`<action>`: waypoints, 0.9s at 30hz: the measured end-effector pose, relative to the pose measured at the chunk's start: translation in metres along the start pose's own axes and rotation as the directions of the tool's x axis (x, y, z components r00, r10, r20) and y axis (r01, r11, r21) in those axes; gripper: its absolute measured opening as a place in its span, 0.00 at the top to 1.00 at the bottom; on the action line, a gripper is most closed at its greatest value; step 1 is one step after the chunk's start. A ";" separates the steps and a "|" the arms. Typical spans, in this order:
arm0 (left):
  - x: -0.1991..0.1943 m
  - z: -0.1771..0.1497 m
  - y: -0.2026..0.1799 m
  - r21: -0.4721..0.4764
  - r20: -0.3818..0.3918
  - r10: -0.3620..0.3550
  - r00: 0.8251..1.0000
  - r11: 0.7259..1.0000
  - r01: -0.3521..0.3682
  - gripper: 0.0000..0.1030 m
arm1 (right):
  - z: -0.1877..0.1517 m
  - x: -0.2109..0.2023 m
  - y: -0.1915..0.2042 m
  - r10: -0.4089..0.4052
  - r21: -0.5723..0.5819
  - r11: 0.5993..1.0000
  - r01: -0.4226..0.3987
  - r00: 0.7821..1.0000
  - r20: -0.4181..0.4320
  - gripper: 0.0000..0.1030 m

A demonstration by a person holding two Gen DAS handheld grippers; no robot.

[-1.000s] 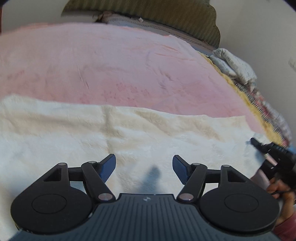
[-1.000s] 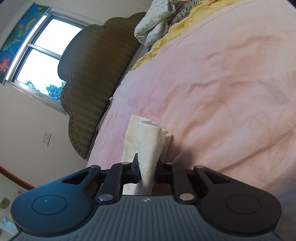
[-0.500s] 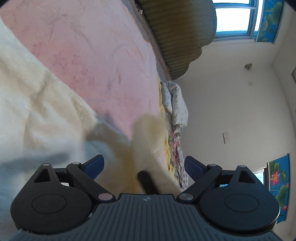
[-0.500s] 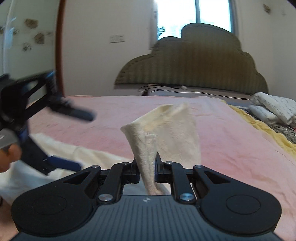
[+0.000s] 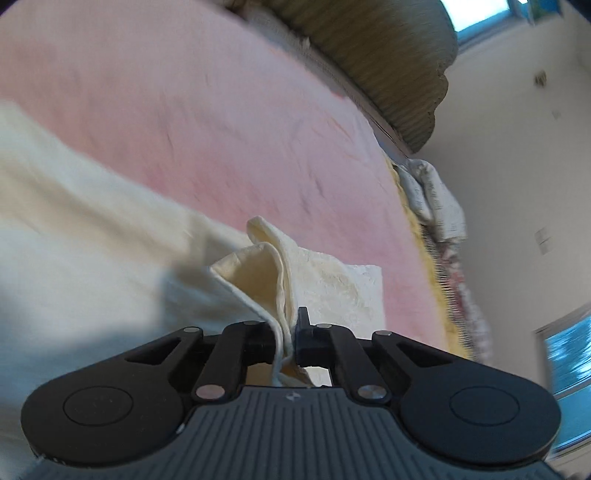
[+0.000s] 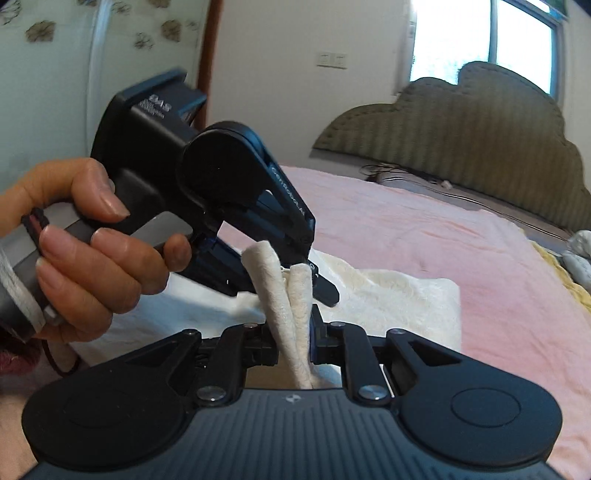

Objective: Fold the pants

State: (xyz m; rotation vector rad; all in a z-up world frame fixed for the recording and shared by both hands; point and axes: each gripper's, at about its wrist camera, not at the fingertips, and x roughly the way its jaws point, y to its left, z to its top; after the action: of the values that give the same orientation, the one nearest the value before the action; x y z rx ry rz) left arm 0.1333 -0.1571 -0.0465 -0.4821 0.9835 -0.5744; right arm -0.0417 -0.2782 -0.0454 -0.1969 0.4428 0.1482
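Note:
The cream pants (image 5: 92,266) lie across the pink bed cover (image 5: 221,122). My left gripper (image 5: 287,343) is shut on a bunched edge of the pants, which stands up between its fingers. My right gripper (image 6: 294,339) is shut on a doubled fold of the same pants (image 6: 388,299). In the right wrist view the left gripper (image 6: 310,273) is held by a hand just above and left of mine, pinching the same lifted fold. The two grippers are nearly touching.
An olive padded headboard (image 6: 480,125) stands at the far end of the bed. Folded bedding (image 5: 432,199) and a yellow blanket edge (image 6: 565,277) lie along the bed's right side. A window (image 6: 480,33) is behind the headboard.
My left gripper was open and has closed on the pants edge beside the right gripper. The right gripper has kept its hold and swung round with the lifted fold.

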 end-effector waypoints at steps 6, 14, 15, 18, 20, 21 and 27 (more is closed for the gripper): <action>-0.045 -0.001 0.013 0.217 0.120 0.287 0.950 0.926 -0.308 0.93 | 0.015 0.026 0.050 0.160 -0.108 0.982 -0.157 0.987 0.027 0.86; -0.063 -0.016 0.058 0.187 0.146 0.339 0.929 0.913 -0.362 0.86 | 0.003 0.055 0.095 0.197 -0.193 0.960 -0.201 0.980 -0.043 0.86; -0.064 -0.018 0.058 0.192 0.153 0.345 0.926 0.909 -0.370 0.85 | 0.005 0.058 0.096 0.195 -0.191 0.961 -0.200 0.980 -0.044 0.86; -0.066 -0.020 0.060 0.185 0.169 0.349 0.922 0.907 -0.377 0.67 | 0.007 0.067 0.101 0.181 -0.209 0.959 -0.193 0.981 -0.075 0.72; -0.069 -0.018 0.063 0.156 0.191 0.363 0.912 0.906 -0.394 0.57 | 0.006 0.066 0.105 0.125 -0.232 0.963 -0.138 0.990 -0.070 0.53; -0.070 -0.017 0.064 0.146 0.201 0.377 0.904 0.901 -0.408 0.55 | 0.006 0.063 0.107 0.111 -0.242 0.962 -0.123 0.992 -0.062 0.43; -0.094 -0.004 0.073 0.065 0.267 0.506 0.820 0.840 -0.539 0.47 | 0.017 0.018 0.081 0.393 -0.118 0.912 -0.393 0.919 -0.023 0.41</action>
State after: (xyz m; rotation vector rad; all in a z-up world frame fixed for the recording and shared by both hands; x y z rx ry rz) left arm 0.1063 -0.0420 -0.0345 -0.1331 0.7890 -0.0755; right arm -0.0336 -0.1944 -0.0504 -0.2250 0.4692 0.5733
